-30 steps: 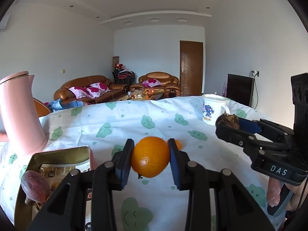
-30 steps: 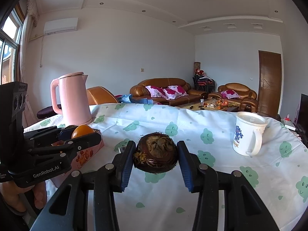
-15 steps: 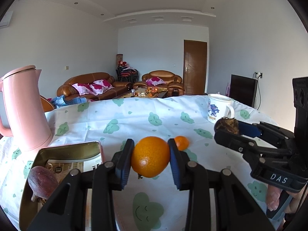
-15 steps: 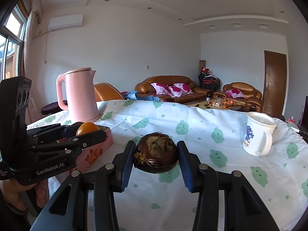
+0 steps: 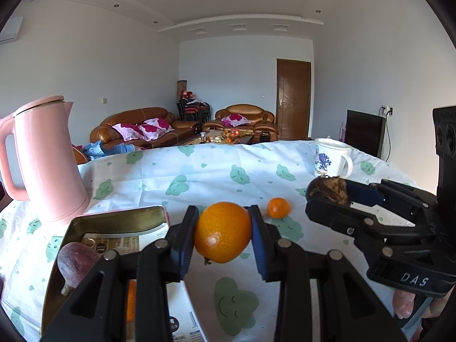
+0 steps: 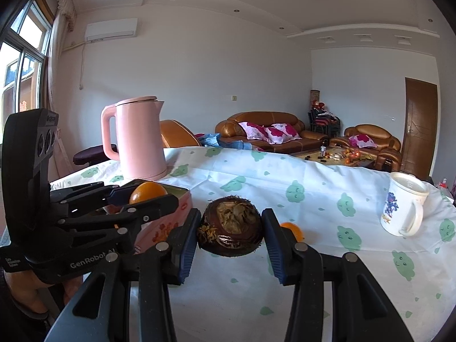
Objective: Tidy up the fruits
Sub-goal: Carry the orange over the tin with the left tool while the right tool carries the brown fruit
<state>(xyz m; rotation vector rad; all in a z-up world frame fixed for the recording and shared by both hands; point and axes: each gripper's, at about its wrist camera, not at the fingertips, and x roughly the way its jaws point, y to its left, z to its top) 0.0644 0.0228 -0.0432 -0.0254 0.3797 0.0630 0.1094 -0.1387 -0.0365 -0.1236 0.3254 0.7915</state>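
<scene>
My left gripper is shut on a large orange, held above the table just right of an open pink tin box. A purple-brown fruit lies in that box. My right gripper is shut on a dark brown mangosteen; it also shows at the right of the left wrist view, the mangosteen between its jaws. A small tangerine lies on the cloth between the two grippers, and peeks out as a tangerine behind my right finger. In the right wrist view the left gripper holds the orange over the tin box.
A pink kettle stands behind the box at the left. A white mug with a blue print stands at the far right of the table, which has a white cloth with green faces. A hand holds the right gripper.
Both grippers have shifted sideways over the table with their fruits still held; the tin box, the kettle and the small tangerine have come further into view.
</scene>
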